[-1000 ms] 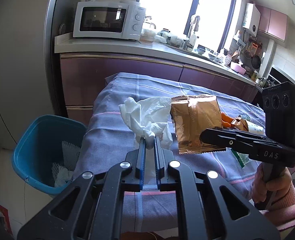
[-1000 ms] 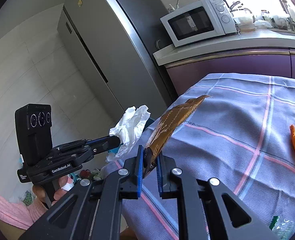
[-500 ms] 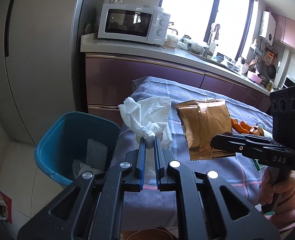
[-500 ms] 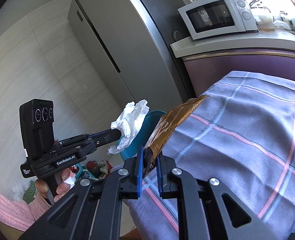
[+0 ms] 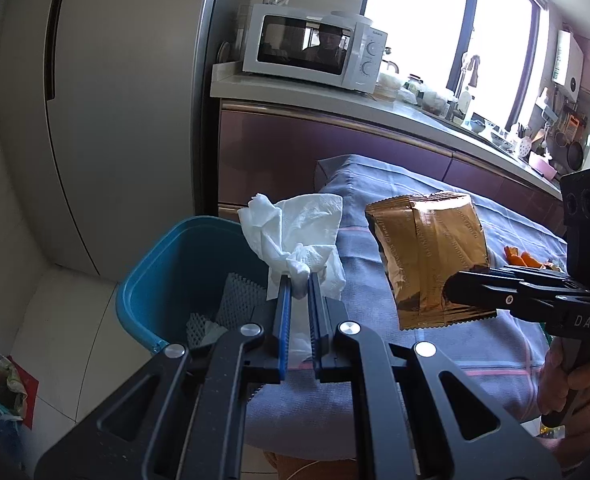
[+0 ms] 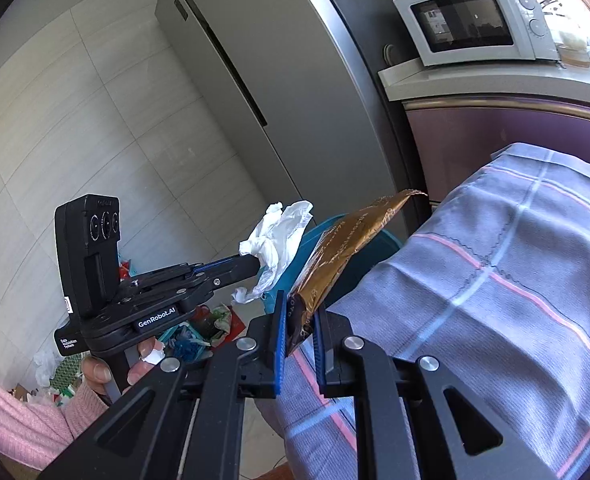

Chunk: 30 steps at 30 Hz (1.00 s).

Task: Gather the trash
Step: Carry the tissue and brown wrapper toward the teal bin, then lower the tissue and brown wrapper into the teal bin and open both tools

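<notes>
Tissue (image 5: 295, 236) pinched in left gripper (image 5: 299, 280); gold wrapper (image 5: 431, 256) pinched in right gripper (image 6: 299, 306).

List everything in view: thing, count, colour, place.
tissue: one, white, pinched in left gripper, over bin's edge
snack packet: one, gold-brown, held by right gripper above table
bin: one, teal, on floor beside table
tablecloth: one, lilac check, covering table
orange peel: some, orange, on tablecloth
microwave: one, white, on counter
fridge: one, grey, beside counter
left gripper: black, shut
right gripper: black, shut
</notes>
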### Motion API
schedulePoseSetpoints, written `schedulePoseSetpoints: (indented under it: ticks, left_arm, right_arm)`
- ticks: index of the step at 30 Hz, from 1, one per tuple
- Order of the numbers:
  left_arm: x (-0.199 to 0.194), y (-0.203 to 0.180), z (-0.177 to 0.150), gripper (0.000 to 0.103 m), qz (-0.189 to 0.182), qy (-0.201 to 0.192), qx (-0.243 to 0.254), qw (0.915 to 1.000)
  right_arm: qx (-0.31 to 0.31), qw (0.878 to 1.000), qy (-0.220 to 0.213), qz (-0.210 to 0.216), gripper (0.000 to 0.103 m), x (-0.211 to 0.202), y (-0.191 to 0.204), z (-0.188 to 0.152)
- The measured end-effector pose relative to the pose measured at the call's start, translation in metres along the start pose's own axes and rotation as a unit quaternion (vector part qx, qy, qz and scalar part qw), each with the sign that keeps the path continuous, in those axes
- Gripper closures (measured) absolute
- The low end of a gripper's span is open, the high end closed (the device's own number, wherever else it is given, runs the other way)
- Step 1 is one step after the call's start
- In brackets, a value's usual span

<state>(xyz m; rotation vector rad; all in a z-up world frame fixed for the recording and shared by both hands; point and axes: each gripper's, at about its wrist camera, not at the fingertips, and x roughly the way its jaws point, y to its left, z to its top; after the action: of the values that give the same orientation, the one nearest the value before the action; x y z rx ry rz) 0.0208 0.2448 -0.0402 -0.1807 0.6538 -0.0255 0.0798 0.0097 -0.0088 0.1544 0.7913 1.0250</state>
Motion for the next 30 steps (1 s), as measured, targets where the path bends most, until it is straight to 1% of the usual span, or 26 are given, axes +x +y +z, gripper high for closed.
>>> schedulePoseSetpoints:
  ticks: [15,30]
  left_arm:
    - [0.017,0.026,-0.006,0.094,0.032,0.014,-0.026,0.9991]
    - [0.046,0.050,-0.010,0.094,0.055,0.041,-0.048,0.9965]
  right_arm:
    - [-0.001,0.999,0.040,0.014,0.092,0.045,0.005,0.009]
    - [0.007,0.996,0.091,0.008,0.091,0.099,0.001,0.022]
